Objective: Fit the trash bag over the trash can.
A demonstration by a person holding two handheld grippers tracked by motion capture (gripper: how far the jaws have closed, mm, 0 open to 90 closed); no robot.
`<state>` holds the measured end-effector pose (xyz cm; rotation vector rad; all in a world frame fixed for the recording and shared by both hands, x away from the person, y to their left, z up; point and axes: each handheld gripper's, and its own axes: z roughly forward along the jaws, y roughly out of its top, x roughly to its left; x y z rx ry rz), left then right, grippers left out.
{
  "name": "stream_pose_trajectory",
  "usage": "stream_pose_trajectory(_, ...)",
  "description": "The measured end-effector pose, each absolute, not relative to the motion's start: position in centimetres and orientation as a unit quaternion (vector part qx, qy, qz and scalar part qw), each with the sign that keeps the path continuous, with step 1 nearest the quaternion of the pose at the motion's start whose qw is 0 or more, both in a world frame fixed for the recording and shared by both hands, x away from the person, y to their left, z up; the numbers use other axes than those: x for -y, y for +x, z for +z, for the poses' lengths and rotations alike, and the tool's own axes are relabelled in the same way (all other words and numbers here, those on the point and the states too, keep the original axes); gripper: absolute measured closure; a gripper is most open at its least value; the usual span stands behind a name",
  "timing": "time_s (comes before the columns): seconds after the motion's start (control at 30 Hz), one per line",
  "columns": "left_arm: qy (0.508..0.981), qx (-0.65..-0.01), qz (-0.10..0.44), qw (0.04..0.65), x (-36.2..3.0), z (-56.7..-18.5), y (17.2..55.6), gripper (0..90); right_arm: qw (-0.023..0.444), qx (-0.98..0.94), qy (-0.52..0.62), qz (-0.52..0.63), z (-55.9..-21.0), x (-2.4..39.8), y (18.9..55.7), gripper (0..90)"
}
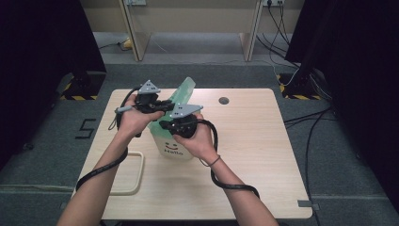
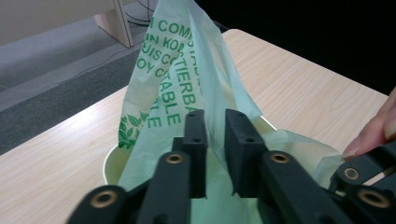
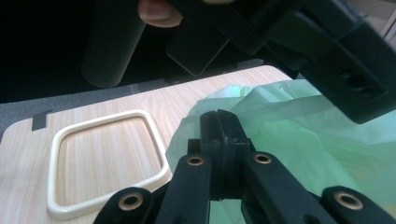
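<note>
Green bag [image 2: 187, 93] sitting in cream bin [image 1: 173, 149] mid-table [image 1: 263, 141], top flap sticking up. Left gripper [image 2: 215, 128] jaws straddling fold, small gap showing, not clamping. Right gripper [image 3: 223, 126] jaws pinching bag film. Risk: thin film tearing or slipping, light bin tipping under opposing pulls.

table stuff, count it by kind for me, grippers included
green bag: 1
white bin: 1
cream ring frame: 1
left gripper: 1
right gripper: 1
total: 5
</note>
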<state>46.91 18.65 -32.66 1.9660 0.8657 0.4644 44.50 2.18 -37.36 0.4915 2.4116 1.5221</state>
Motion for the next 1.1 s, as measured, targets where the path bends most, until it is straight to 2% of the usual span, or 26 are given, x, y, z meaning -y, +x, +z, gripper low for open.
stream_pose_trajectory(0.1,0.794,-0.352,0.19,0.457,-18.7,-32.6,46.9,88.7,0.124,-0.827,0.167,0.522,-37.3,-2.2,44.5,90.0)
stream_pose_trajectory(0.17,0.79,-0.357,0.188,0.461,-18.8,-32.6,46.9,89.5,0.123,-0.827,0.168,0.521,-37.3,-2.1,44.5,87.7)
stream_pose_trajectory(0.2,0.787,-0.361,0.187,0.463,-18.9,-32.5,46.9,89.6,0.116,-0.826,0.176,0.523,-37.3,-1.9,44.5,80.6)
stream_pose_trajectory(0.27,0.787,-0.361,0.188,0.463,-19.0,-32.5,46.9,89.6,0.118,-0.825,0.175,0.524,-37.3,-1.8,44.5,79.8)
stream_pose_trajectory(0.37,0.783,-0.365,0.188,0.467,-19.3,-32.6,47.0,89.8,0.118,-0.822,0.182,0.527,-36.8,-1.0,44.5,71.5)
stream_pose_trajectory(0.4,0.783,-0.365,0.188,0.467,-19.3,-32.6,47.0,89.7,0.118,-0.822,0.182,0.527,-36.8,-1.0,44.5,71.5)
stream_pose_trajectory(0.5,0.777,-0.37,0.19,0.472,-19.6,-32.6,46.9,89.8,0.117,-0.811,0.2,0.537,-36.2,0.3,44.6,60.1)
stream_pose_trajectory(0.8,0.775,-0.374,0.194,0.472,-20.1,-32.7,46.7,89.8,0.147,-0.768,0.276,0.559,-35.2,4.3,45.7,56.0)
stream_pose_trajectory(0.93,0.773,-0.374,0.194,0.475,-20.0,-32.6,46.6,89.8,0.146,-0.766,0.296,0.552,-35.2,4.7,46.1,55.6)
stream_pose_trajectory(1.1,0.771,-0.374,0.195,0.476,-20.0,-32.6,46.5,89.8,0.123,-0.766,0.319,0.544,-36.1,3.9,46.9,53.5)
